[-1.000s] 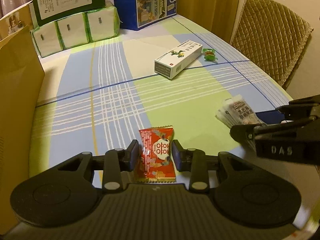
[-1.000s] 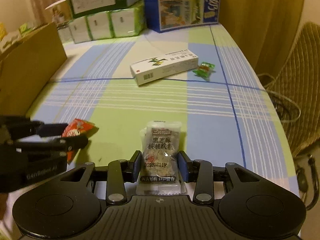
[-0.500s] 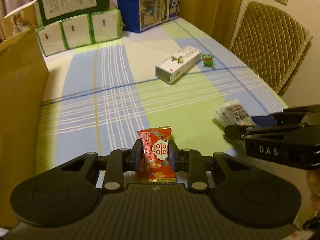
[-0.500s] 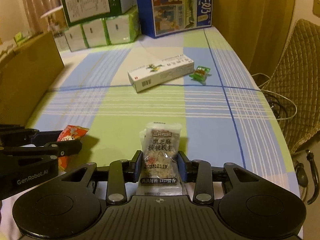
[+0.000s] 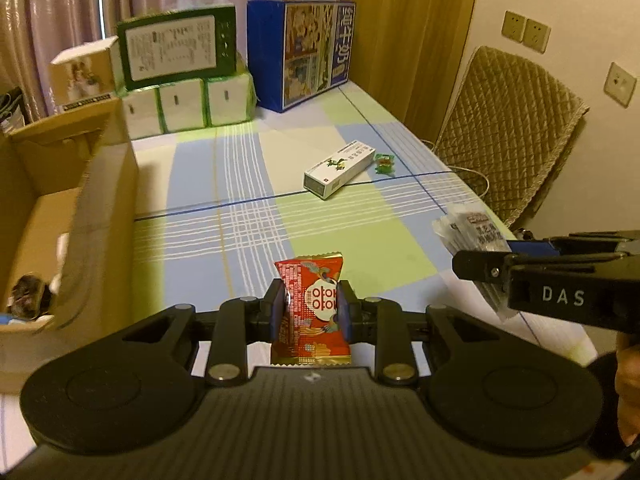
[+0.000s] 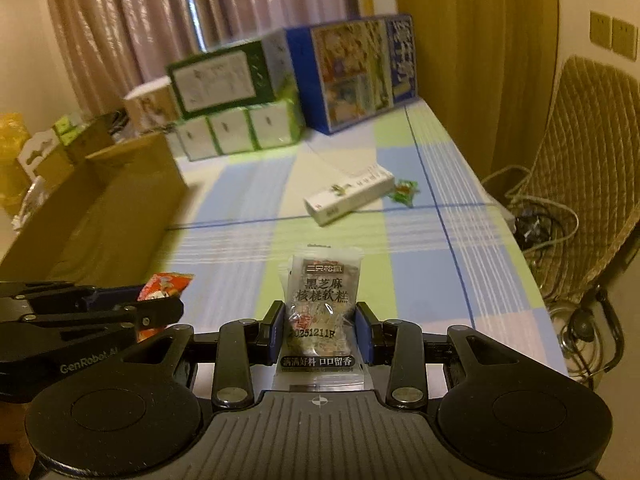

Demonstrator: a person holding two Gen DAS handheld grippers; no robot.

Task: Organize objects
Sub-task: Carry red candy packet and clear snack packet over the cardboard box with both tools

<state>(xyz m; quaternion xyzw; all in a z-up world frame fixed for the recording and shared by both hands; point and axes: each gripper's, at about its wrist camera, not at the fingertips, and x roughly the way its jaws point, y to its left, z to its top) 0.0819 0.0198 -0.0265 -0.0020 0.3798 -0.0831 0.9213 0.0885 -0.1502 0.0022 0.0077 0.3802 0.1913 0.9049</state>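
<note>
My left gripper (image 5: 311,307) is shut on a red snack packet (image 5: 310,312) and holds it upright above the checked tablecloth (image 5: 248,200). A clear packet of dark sesame cake (image 6: 322,312) stands pinched in my shut right gripper (image 6: 321,330). Each gripper shows in the other's view: the right gripper (image 5: 476,268) with its packet at the right edge, the left gripper (image 6: 168,308) with the red packet (image 6: 164,286) at the lower left. An open cardboard box (image 5: 52,216) stands to the left with a few items inside. On the cloth farther off lie a white carton (image 5: 340,168) and a green candy (image 5: 384,162).
Stacked tissue packs (image 5: 188,104), a green box (image 5: 176,52) and a blue milk carton (image 5: 300,52) line the far end of the table. A quilted chair (image 5: 508,132) stands on the right, with cables (image 6: 540,216) on the floor beside it. A person's hand (image 5: 628,380) shows at the right edge.
Both grippers have risen off the table with their packets. The left jaws closed tighter on the red packet. The cardboard box interior has come into the left wrist view.
</note>
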